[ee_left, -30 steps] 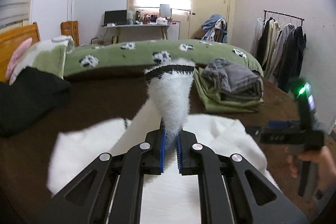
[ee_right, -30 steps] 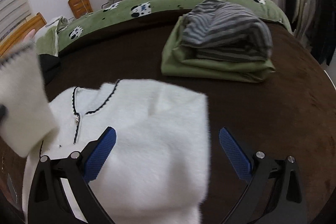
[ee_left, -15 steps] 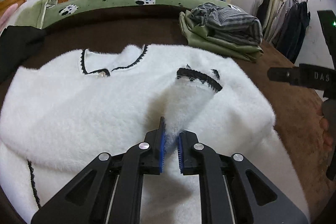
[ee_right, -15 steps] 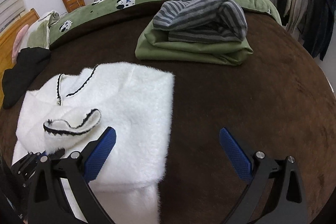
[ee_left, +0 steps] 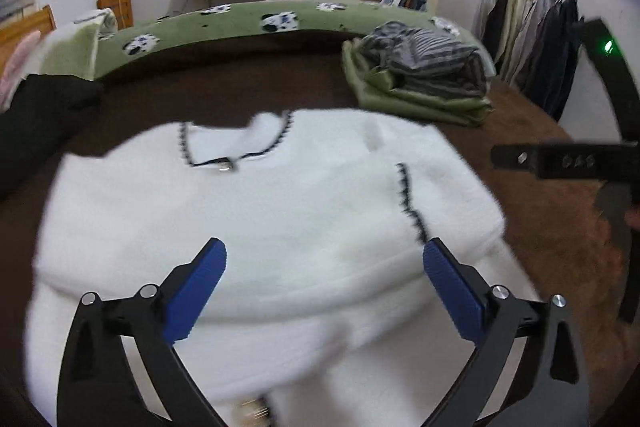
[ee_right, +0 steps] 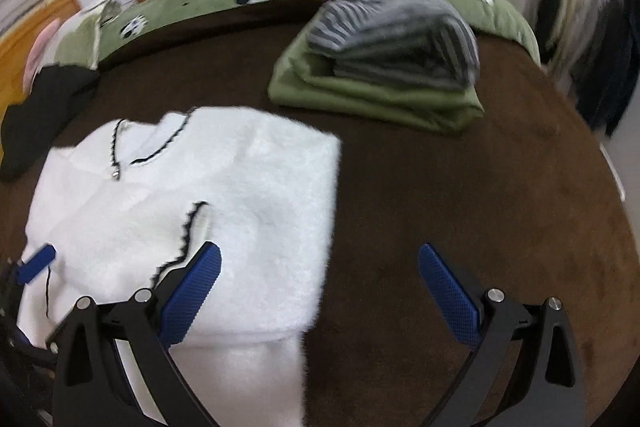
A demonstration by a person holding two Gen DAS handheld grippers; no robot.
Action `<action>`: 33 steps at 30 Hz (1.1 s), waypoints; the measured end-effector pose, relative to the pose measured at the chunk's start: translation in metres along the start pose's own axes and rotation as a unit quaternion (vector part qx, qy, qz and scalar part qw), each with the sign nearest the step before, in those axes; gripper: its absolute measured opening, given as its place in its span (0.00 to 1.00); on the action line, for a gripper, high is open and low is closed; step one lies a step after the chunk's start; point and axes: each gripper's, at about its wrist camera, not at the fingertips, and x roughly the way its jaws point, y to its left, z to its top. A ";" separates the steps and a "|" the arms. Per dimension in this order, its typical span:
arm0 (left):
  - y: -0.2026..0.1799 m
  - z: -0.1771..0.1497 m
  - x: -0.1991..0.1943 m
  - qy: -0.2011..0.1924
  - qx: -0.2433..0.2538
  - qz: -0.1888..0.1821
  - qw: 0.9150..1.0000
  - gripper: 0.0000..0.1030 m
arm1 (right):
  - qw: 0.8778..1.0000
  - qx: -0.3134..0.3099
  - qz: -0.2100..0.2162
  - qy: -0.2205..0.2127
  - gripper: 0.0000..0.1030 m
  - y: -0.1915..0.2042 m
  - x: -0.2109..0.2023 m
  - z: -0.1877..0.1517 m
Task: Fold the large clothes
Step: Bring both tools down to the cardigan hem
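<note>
White sweater [ee_left: 260, 219] lies flat, collar pointing away from the left gripper [ee_left: 324, 271], whose jaws have just opened, empty; right gripper [ee_right: 320, 283] open; folded clothes [ee_right: 384, 67] beyond.

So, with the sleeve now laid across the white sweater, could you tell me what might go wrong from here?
1. The left gripper has just opened and hangs low over the sweater; its fingers could snag the fluffy pile and drag the folded sleeve out of place.
2. The right gripper straddles the sweater's edge, so a grab may catch the brown blanket too.
</note>
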 end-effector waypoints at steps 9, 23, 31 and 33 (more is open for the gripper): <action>0.096 0.001 -0.001 0.059 -0.017 0.056 0.997 0.94 | 0.993 -0.110 0.039 0.002 0.94 0.095 0.009 0.006; 0.186 -0.033 0.045 0.098 -0.094 0.035 0.990 0.95 | 0.989 -0.141 0.043 0.029 0.94 0.151 0.084 -0.034; 0.184 -0.040 0.050 0.082 -0.082 0.036 0.993 0.95 | 0.991 -0.130 0.039 -0.014 0.94 0.149 0.085 -0.043; 0.183 -0.040 0.050 0.080 -0.079 0.040 0.993 0.95 | 0.991 -0.131 0.040 -0.014 0.94 0.148 0.085 -0.043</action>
